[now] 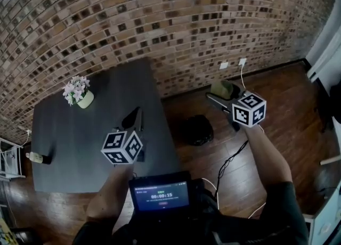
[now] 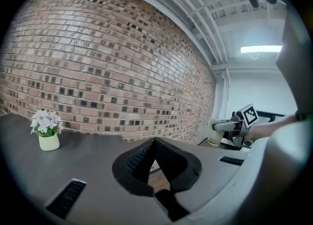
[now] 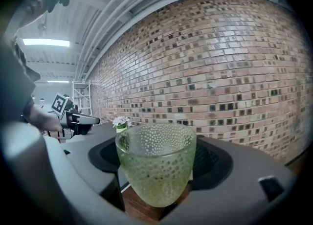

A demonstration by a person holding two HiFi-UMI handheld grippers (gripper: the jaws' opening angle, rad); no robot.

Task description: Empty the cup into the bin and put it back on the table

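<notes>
The head view looks steeply down onto the dark grey rectangular table (image 1: pixel 69 143). The left gripper view faces level across that tabletop toward the red-brown brick wall (image 2: pixel 107 72). The right gripper view sits close behind a pale green dimpled glass cup (image 3: pixel 156 165), facing the same wall. All three share the small pot of white flowers (image 1: pixel 78 92). The left gripper view also catches the right gripper (image 2: pixel 216 129), and the right gripper view the left gripper (image 3: pixel 95 120).

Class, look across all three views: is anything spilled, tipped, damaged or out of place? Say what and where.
Nothing stands out. The green cup sits upright in the right gripper above the wood floor, with no spill visible. The flower pot stands upright on the table, and the black bin sits beside it.
</notes>
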